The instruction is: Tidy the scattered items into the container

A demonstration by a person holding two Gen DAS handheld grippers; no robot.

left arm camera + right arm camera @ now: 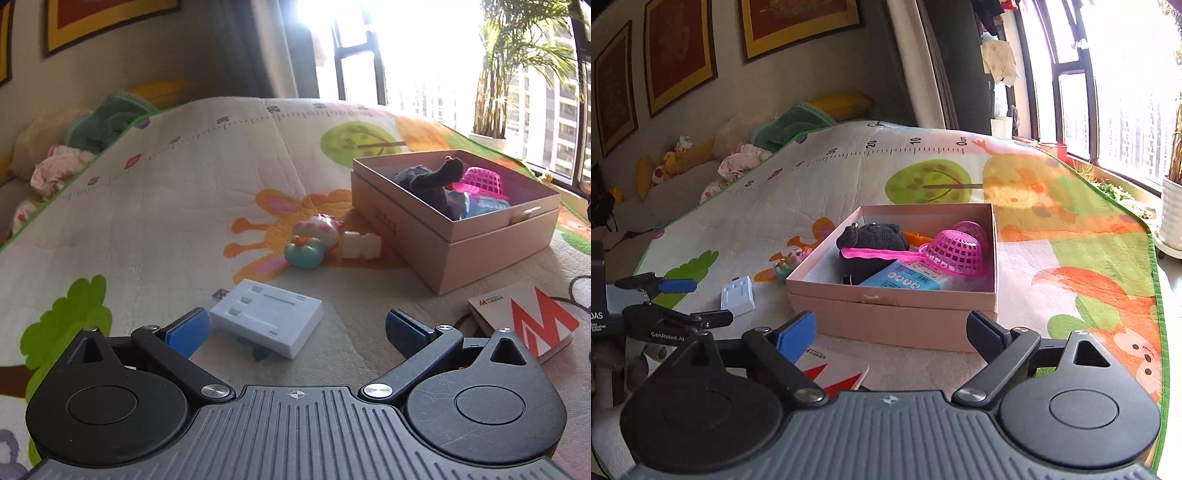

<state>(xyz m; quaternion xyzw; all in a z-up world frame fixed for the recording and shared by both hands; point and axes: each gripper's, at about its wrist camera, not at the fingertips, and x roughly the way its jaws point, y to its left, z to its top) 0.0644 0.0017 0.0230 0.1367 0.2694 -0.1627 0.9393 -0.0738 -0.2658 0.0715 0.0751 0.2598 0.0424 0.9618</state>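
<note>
A pink cardboard box (491,254) (886,314) sits on the play mat and holds a black plush (875,240), a pink mesh basket (955,254) and a blue packet (905,277). A white plastic block (266,320) (737,293) lies just ahead of my left gripper (295,332), which is open and empty. A pastel toy figure (314,240) (790,262) and a small white piece (361,244) lie left of the box. A red-and-white booklet (532,321) (834,369) lies near the box. My right gripper (892,336) is open and empty, facing the box.
The colourful play mat (166,206) (1071,229) covers the surface. Pillows and plush toys (701,155) lie beyond its far left edge. A window with potted plants (1171,210) is at the right. The left gripper (672,295) shows at the left of the right wrist view.
</note>
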